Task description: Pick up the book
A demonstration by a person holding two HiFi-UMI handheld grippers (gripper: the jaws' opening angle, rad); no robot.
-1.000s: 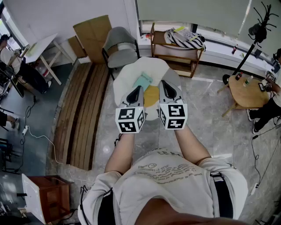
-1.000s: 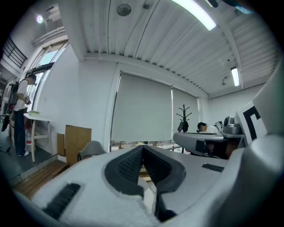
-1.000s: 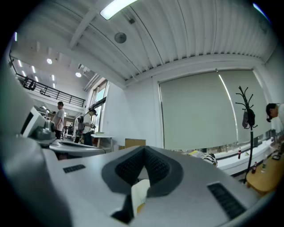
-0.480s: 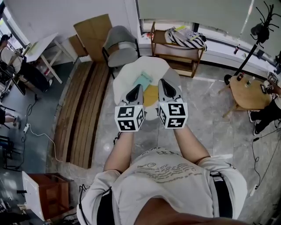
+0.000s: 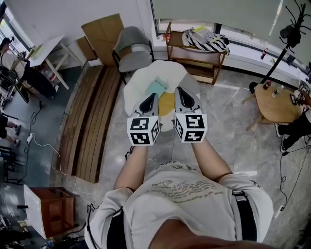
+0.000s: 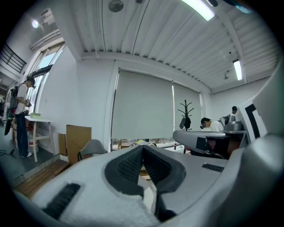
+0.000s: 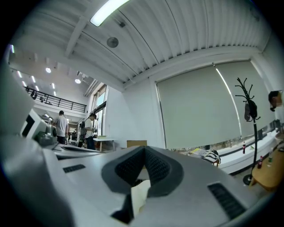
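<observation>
Teal book (image 5: 157, 88) is lying ahead; left gripper (image 5: 153, 97) and right gripper (image 5: 181, 91) are hovering clenched, empty, probably needing opening before descending.

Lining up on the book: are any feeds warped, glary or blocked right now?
Head view: even light, sharp, edges bowed; the pale teal rectangular book on the round white table reads clearly. Left gripper view: heavy fisheye, black corners, bright ceiling strip light, left tool filling the lower half, no book. Right gripper view: same warp and glare.
</observation>
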